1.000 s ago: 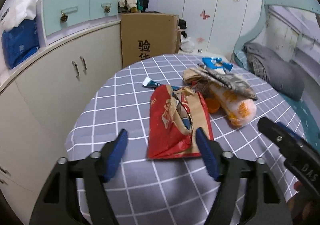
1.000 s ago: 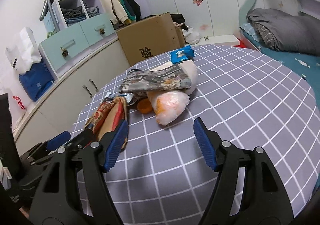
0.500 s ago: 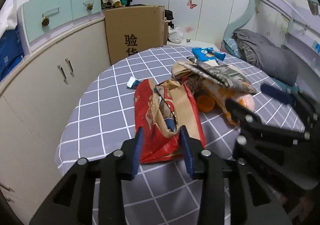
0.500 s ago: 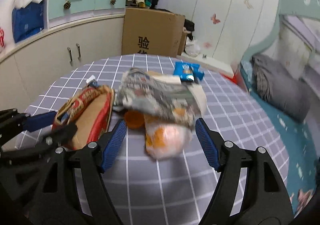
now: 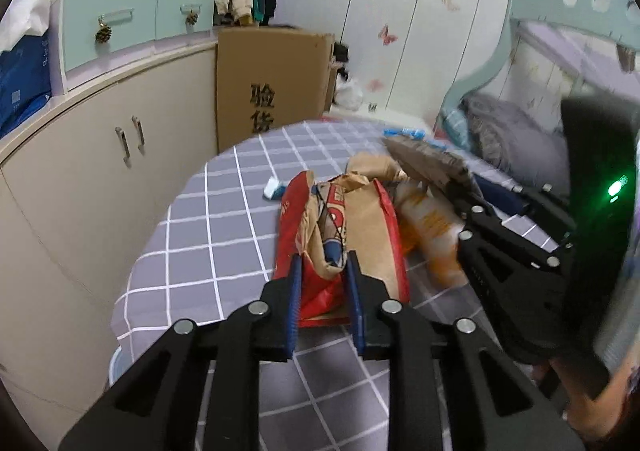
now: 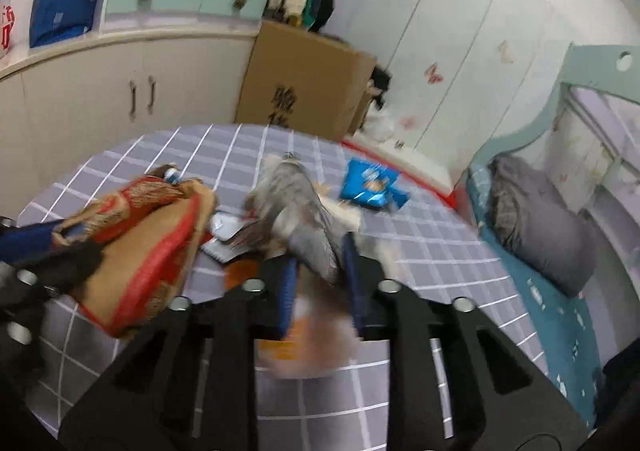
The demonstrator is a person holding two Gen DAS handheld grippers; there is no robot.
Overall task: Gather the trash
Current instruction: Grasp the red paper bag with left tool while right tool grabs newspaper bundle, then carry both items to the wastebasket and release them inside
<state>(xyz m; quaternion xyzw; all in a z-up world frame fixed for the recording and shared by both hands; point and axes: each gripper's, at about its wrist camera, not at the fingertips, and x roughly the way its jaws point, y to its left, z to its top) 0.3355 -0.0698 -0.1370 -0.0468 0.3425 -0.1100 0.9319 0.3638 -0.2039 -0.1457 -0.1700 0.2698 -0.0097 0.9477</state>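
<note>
The left tool (image 5: 323, 279) is closed narrow on the near edge of the red and brown paper bag (image 5: 348, 235), with crumpled paper of the bag pinched between its two blue pads (image 5: 295, 299). This bag lies on the worktop (image 5: 224, 235), which carries a grey cloth with white checks, and it serves here as the landmark.

Just to the right of the bag the right tool (image 6: 318, 283) is also closed narrow, and it grips the near end of a grey printed wrapper (image 6: 300, 211). The view from the right wrist is blurred, so the exact contact is not sharp. Under this wrapper, touching the bag's right side, lies a soft orange and white packet (image 5: 428, 223). Between the bag and the wrapper a small silver and white packet (image 6: 224, 229) rests on the cloth.

Beyond the wrapper, well apart from the bag, lies a blue snack packet (image 6: 370, 183). At the far left corner of the bag there is a small white and blue scrap (image 5: 273, 187).

Behind the worktop stands a brown cardboard box (image 5: 272, 83) with black characters.
</note>
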